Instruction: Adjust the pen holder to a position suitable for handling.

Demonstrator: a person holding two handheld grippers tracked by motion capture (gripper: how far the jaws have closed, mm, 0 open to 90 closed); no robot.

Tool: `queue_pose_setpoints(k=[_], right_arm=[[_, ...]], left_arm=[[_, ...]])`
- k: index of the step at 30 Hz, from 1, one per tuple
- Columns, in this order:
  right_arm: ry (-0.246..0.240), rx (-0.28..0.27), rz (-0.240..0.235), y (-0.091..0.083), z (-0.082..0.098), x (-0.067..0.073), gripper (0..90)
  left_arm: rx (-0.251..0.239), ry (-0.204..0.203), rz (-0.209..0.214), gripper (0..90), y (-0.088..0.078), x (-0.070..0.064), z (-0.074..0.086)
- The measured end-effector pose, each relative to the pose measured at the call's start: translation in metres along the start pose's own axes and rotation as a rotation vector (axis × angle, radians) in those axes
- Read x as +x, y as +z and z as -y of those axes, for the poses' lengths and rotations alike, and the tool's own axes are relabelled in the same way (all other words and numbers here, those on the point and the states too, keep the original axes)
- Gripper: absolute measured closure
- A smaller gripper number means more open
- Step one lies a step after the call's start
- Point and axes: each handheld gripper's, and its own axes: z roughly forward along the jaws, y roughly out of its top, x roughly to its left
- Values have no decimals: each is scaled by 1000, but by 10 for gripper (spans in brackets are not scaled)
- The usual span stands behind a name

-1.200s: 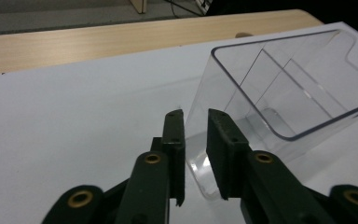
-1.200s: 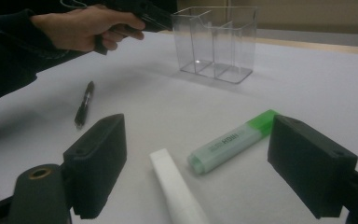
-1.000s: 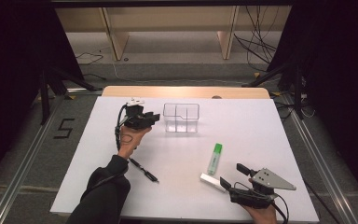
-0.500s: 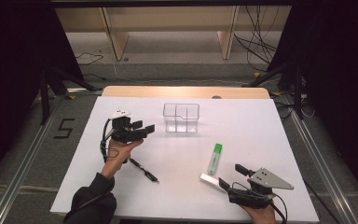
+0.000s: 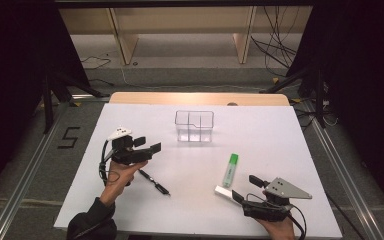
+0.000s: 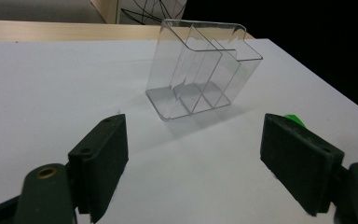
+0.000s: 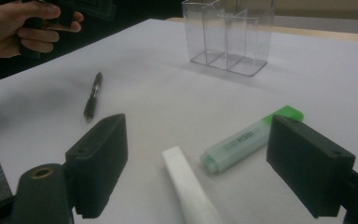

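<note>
So far nothing has been stowed: the clear plastic three-compartment organiser [image 5: 194,126] stands upright and empty near the far middle of the white table [image 5: 280,130]. The black pen [image 5: 154,181] lies flat just beside the left gripper [image 5: 149,145], whose jaws have just been opening and are spread wide with nothing between them. The green highlighter [image 5: 230,169] and the white rectangular eraser [image 5: 225,192] lie close together in front of the right gripper [image 5: 247,188], also spread and empty. All three items are judged left to be picked up and placed; the pen seems the likely first target.
</note>
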Motion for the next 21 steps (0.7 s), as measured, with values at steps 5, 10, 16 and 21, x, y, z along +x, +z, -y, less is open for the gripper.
queue_pose_setpoints(k=[5,10,16,21], right_arm=[[-12,29,-27,6,-6,3,215],[-28,70,-53,17,-13,7,219],[-50,113,-79,34,-24,13,221],[-64,132,-94,44,-29,20,221]], left_arm=[[-11,23,15,207,-9,-5,8],[-14,43,19,195,-16,-8,14],[-42,-6,71,187,-29,-11,21],[-46,23,84,175,-33,-15,28]])
